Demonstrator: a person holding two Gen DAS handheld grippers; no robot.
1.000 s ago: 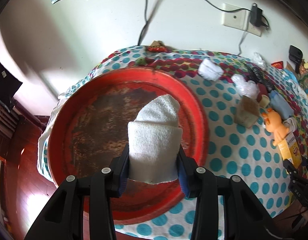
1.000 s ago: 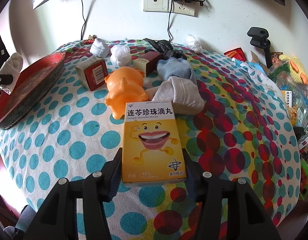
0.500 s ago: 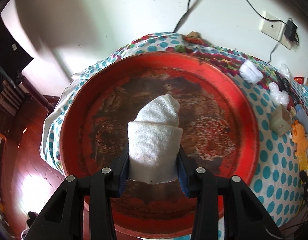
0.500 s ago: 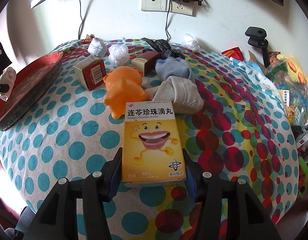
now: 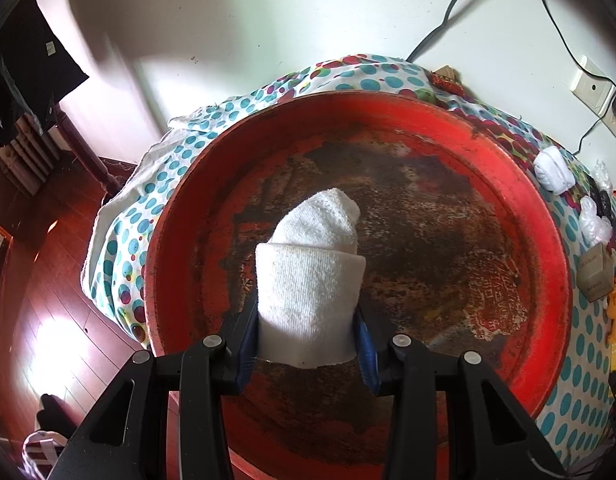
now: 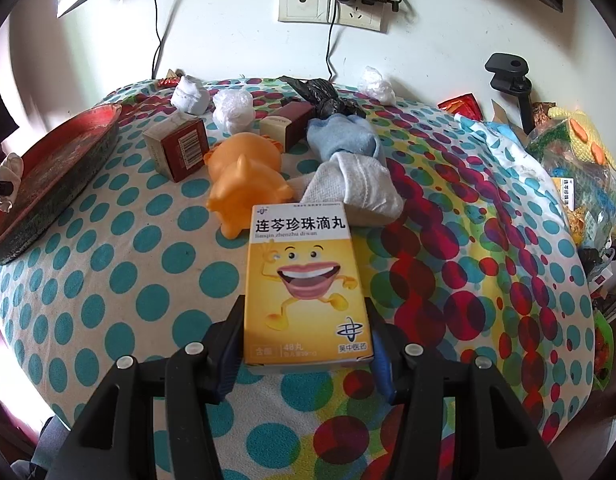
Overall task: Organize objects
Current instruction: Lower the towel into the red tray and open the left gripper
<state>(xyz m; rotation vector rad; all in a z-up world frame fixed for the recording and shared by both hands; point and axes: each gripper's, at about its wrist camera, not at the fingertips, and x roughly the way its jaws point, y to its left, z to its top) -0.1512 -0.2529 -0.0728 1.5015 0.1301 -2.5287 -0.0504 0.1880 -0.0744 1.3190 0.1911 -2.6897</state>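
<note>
My left gripper (image 5: 306, 328) is shut on a rolled white sock (image 5: 312, 276) and holds it over the round red tray (image 5: 548, 240), which fills the left wrist view. The tray's worn floor holds nothing. My right gripper (image 6: 306, 344) is shut on a yellow medicine box (image 6: 304, 284) with a cartoon mouth, held above the polka-dot cloth (image 6: 148, 280). The red tray (image 6: 48, 172) shows at the left edge of the right wrist view, with the white sock (image 6: 10, 168) over it.
On the cloth beyond the box lie an orange toy pig (image 6: 244, 176), a red-brown carton (image 6: 176, 148), a beige sock (image 6: 356, 188), a blue sock (image 6: 344, 136), white bundles (image 6: 190, 94), a black bag (image 6: 324, 92). Clutter sits at the right edge (image 6: 580, 168). Wood floor lies left of the table (image 5: 48, 280).
My left gripper has carried the white sock left over the red tray, which now fills the view. The right gripper with the yellow box has barely moved.
</note>
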